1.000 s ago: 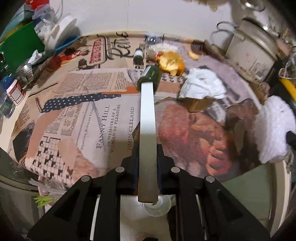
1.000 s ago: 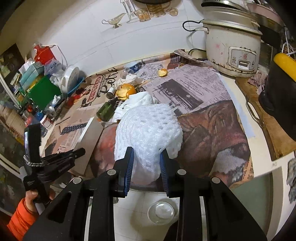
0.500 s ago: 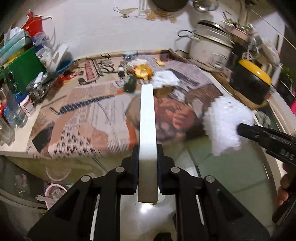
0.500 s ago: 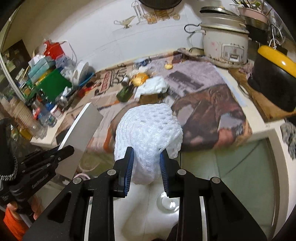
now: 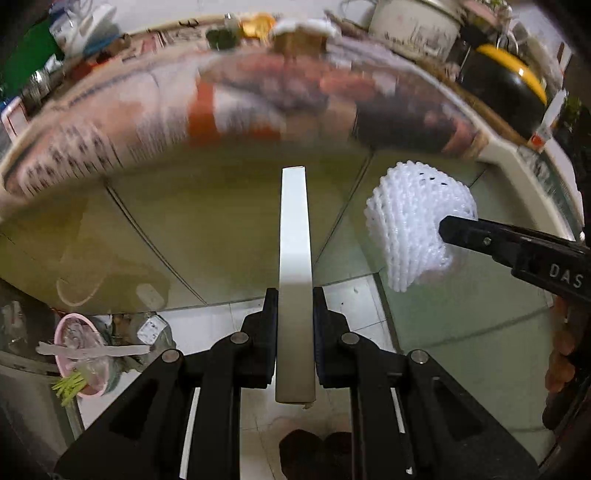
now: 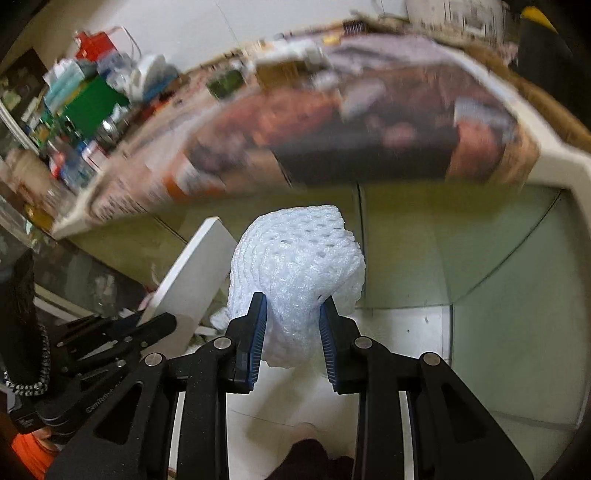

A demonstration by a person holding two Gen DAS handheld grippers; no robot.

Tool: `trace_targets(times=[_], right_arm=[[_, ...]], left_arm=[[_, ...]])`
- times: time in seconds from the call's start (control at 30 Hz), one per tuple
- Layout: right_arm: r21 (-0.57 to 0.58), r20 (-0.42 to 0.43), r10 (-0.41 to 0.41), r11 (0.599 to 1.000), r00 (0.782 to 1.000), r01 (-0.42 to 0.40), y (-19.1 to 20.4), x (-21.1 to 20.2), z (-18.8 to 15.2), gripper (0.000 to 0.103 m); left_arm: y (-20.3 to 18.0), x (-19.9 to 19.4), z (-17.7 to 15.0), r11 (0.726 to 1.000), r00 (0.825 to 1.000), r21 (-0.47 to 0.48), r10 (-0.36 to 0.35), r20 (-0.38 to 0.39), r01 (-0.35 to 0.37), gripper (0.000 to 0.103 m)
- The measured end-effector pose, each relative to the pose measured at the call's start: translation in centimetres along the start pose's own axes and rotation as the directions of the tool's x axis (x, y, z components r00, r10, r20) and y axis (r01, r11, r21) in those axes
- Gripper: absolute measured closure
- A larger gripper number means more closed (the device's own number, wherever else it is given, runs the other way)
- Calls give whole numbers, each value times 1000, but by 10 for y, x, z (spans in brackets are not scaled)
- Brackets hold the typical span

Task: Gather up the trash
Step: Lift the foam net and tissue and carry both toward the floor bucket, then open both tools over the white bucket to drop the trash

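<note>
Item one — white foam net sleeve (image 6: 295, 266): we judge it feather-light, soft, springy; our right gripper (image 6: 291, 332) clamps its lower end, below the counter edge.

Item two — flat white box (image 5: 294, 266): stiff, smooth, likely slippery; our left gripper (image 5: 294, 343) pinches its narrow faces.

Newspaper (image 5: 236, 107) spread over bench (image 6: 554, 166), blurred. Rice cooker (image 5: 413, 22) at back. Pink bowl (image 5: 79, 363) on white tiled floor (image 5: 369, 306), green cabinet doors (image 5: 207, 229) behind.
</note>
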State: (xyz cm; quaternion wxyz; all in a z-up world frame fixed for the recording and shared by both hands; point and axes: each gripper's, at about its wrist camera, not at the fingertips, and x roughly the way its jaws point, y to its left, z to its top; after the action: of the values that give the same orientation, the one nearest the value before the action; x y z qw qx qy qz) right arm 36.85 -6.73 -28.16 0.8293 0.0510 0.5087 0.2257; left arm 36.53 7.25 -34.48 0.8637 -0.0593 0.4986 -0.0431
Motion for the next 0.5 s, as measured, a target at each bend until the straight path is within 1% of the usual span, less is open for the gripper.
trace_targets(times=[0.13,0.2,0.23,0.27,0.4,0.5], right_arm=[[-15,-33,-15,1000,999,15,-26,61,-34,77],[-23,-53,-24,999,998,22,-40,97,-54,77],[-21,-63,-19,1000,998,17,-46,114,-63,77],[-19,-77,-15,1000,997,14,-55,136,-74,77],[-26,-114,-25,999,993,23,-80,208,-108,76],[-2,-155,-12,1000,988,12,-104,268,-134,76]], left_arm=[[0,71,-35,1000,1000,-4,1,-27,-1,87],[2,106,-52,1000,999,-5,0,-39,0,87],[4,133,-64,1000,998,-11,-5,-55,5,88],[7,147,-69,1000,998,-14,-8,-63,7,88],[22,240,-108,998,990,-42,-53,-131,48,88],[31,295,-133,996,983,-52,-75,-169,67,87]])
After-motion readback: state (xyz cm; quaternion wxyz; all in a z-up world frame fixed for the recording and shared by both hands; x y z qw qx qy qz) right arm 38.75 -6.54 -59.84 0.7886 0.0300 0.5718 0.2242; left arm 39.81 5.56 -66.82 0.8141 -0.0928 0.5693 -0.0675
